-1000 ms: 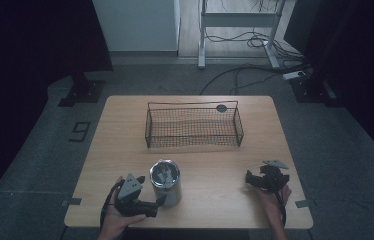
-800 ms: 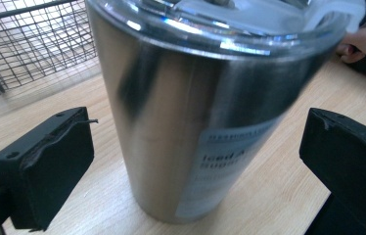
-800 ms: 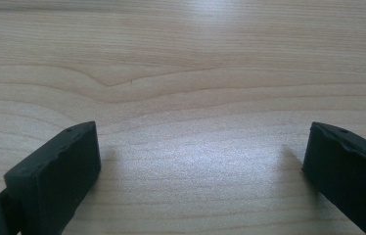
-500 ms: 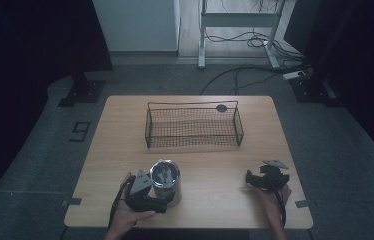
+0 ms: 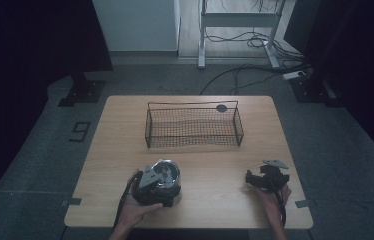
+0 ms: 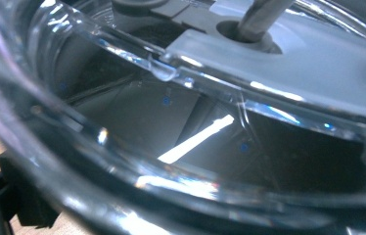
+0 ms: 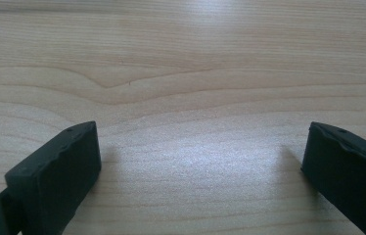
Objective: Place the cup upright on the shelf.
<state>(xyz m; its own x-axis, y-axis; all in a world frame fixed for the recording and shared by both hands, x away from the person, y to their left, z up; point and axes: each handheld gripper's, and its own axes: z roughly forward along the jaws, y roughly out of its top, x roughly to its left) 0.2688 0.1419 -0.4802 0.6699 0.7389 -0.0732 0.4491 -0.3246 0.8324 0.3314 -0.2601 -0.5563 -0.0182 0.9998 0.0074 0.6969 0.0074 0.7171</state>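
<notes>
**Desk:** Dim studio, pale wooden table [image 5: 215,165]. What has the left gripper [image 5: 151,186] got?

**Photographer:** It's pressed against a clear glass jar [image 5: 167,176] near the front edge; whether its jaws have closed, I cannot tell. The right gripper [image 5: 261,179] rests on bare wood, jaws wide apart.

**Desk:** Risk?

**Photographer:** Slick glass could slip or tip before reaching the wire basket [image 5: 193,125].

My left hand [image 5: 137,207] comes in over the table's near edge, holding the left gripper [image 5: 151,184] low near that edge; I cannot tell how its jaws stand. My right hand [image 5: 273,197] holds the right gripper [image 7: 198,166] toward the near right corner, jaws spread wide.
</notes>
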